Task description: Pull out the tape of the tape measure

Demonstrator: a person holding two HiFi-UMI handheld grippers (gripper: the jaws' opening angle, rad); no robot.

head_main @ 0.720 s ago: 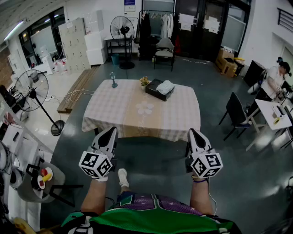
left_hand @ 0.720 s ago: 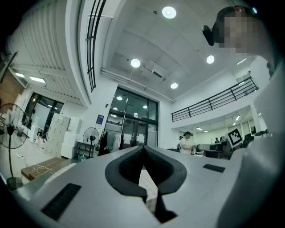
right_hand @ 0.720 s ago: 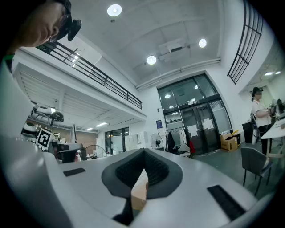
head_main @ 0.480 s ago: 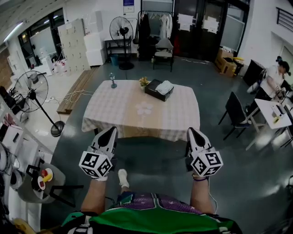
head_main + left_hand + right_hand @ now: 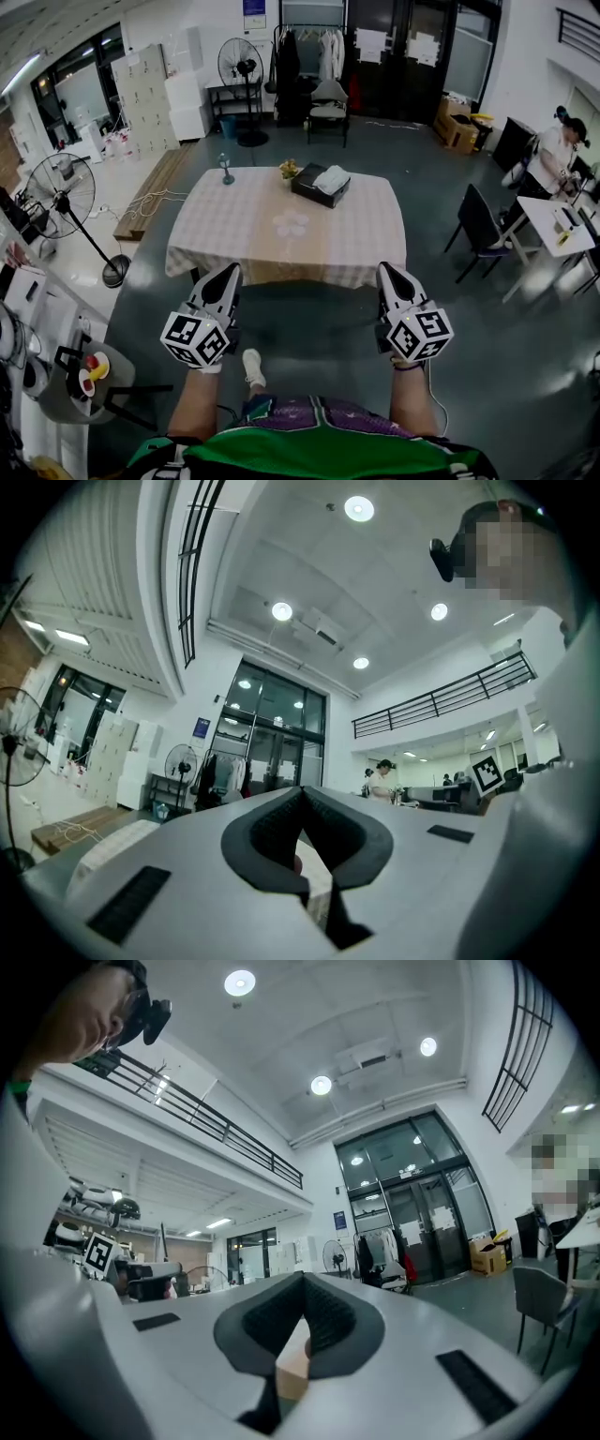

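"Ahead of me at twelve o'clock, across a stretch of dark grey floor, stands a rectangular table under a pale checked cloth (image 5: 216, 234). I am standing well back from it."

"What are your hands doing?"

"Each holds a grey two-jaw tool at waist height. The left gripper (image 5: 226, 272) sits at about eleven o'clock and the right gripper (image 5: 386, 272) at about one o'clock, both pointing roughly level toward the table. Each has its jaws pressed together with nothing pinched; through the notch behind the pads I see only the room beyond."

"Where is the tape measure?"

"I cannot pick it out. On the far side of the table lies a black rectangular box (image 5: 309, 186) with a folded white cloth (image 5: 334, 177) on top, and a few small items I cannot identify from here. If the tape measure is there, it is well apart from both grippers."

"So which step is this?"

"I judge it to be the very start: approach, with no pulling begun. Next I would need to walk up, find the case, spread one pair of jaws to hold it and use the other to take the tape's end."
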